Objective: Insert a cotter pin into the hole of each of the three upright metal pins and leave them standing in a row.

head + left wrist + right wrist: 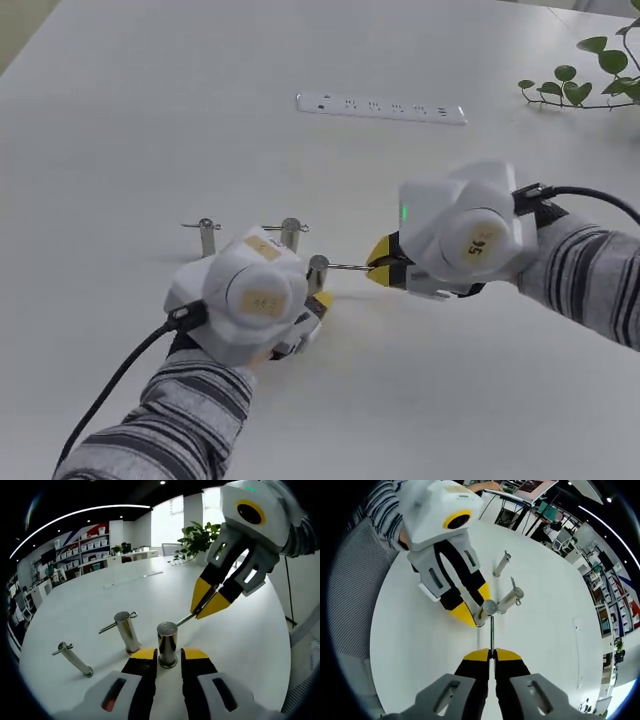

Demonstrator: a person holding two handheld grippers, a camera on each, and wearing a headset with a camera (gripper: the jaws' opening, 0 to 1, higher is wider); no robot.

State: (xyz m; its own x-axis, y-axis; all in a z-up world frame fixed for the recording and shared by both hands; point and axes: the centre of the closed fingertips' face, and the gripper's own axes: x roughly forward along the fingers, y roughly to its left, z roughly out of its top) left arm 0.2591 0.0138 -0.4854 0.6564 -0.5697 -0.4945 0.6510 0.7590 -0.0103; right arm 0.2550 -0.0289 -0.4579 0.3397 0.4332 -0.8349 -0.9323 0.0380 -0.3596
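Three upright metal pins stand in a row on the white table (150, 100). The far-left pin (207, 236) and the middle pin (290, 233) each carry a cotter pin through the top. My left gripper (169, 655) is shut on the base of the third pin (167, 643), also seen as the third pin (317, 272). My right gripper (491, 653) is shut on a cotter pin (491, 632), whose tip touches the third pin's head (489, 607). In the head view the cotter pin (348, 267) runs level from the right gripper (381, 263) to that pin.
A white power strip (381, 108) lies at the back of the table. A leafy plant (590, 80) reaches in from the back right corner. Both grippers' black cables (590, 196) trail off toward the table edges.
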